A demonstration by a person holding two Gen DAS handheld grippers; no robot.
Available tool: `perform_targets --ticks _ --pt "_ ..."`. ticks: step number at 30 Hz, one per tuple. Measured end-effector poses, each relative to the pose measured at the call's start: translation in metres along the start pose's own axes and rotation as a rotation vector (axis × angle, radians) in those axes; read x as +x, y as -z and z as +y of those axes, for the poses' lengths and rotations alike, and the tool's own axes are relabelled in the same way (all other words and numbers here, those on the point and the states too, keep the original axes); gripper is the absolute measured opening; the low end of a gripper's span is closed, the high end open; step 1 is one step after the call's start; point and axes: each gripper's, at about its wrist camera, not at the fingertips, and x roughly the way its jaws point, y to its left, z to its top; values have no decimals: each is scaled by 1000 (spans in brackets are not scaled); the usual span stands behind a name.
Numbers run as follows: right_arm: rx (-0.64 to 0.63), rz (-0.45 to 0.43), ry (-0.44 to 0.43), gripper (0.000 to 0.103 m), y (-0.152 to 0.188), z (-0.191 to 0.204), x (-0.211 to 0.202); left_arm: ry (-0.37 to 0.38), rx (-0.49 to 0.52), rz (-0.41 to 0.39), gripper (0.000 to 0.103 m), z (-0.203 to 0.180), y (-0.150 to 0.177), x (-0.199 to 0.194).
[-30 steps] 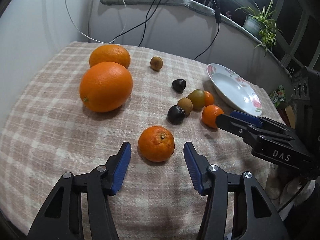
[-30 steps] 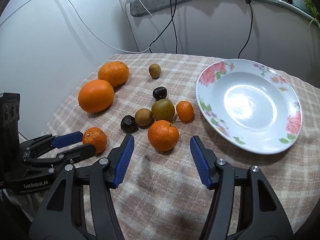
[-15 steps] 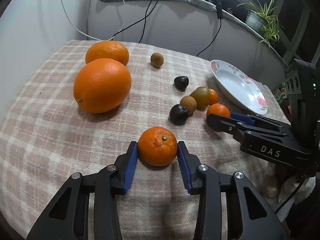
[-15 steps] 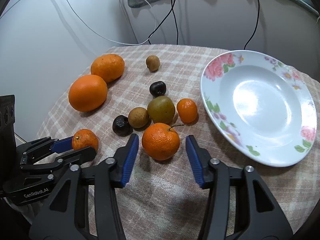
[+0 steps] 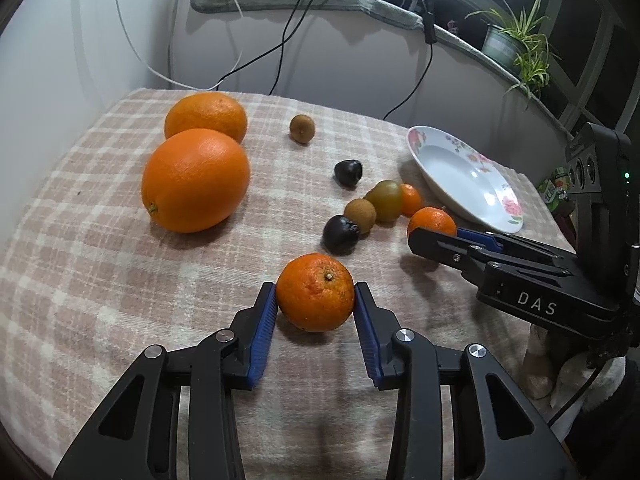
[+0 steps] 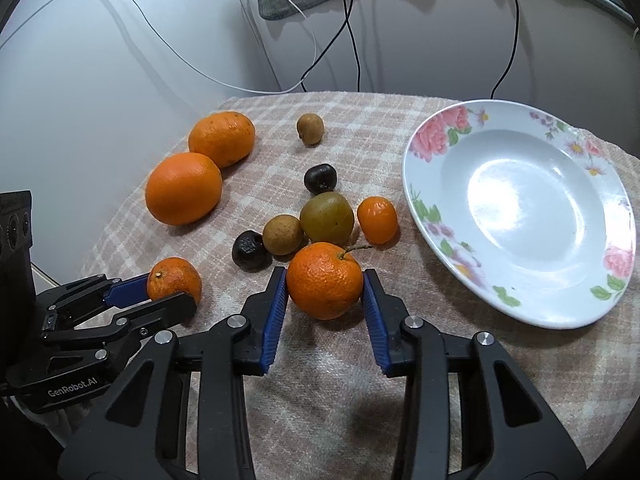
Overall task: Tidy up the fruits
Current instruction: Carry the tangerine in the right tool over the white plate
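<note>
My left gripper (image 5: 315, 300) is shut on a small mandarin (image 5: 315, 291) that rests on the checked cloth; the same mandarin shows in the right wrist view (image 6: 174, 278). My right gripper (image 6: 325, 284) is shut on a stemmed mandarin (image 6: 325, 280), also on the cloth, seen in the left wrist view (image 5: 432, 221). The white flowered plate (image 6: 440, 184) lies to the right, empty. Two large oranges (image 5: 196, 179) (image 5: 206, 117) lie at the left.
Between the grippers lie a green-brown fruit (image 6: 327, 218), a brown longan (image 6: 282, 234), two dark fruits (image 6: 249, 249) (image 6: 320, 178) and a kumquat (image 6: 377, 219). Another longan (image 6: 310, 129) lies far back. Cables hang on the wall behind. A potted plant (image 5: 516, 46) stands back right.
Both grippers moved forward and closed: the left onto the small mandarin, the right onto the stemmed mandarin. The fruits have not been lifted.
</note>
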Motion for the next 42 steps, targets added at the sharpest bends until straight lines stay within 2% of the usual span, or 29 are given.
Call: perform_targets --ticks 13,20,31,42 --pt "16 -93 19 39 -1 -19 -46 46 69 -41 37 -36 -21 -4" --pt "19 -132 81 39 -1 -41 -66 87 135 -59 37 -67 -38 4" --pt "31 -125 174 39 -2 -79 -73 135 214 -52 37 -111 -60 32" --pt "50 -108 201 39 -1 -93 -68 139 238 -4 37 -123 -66 56"
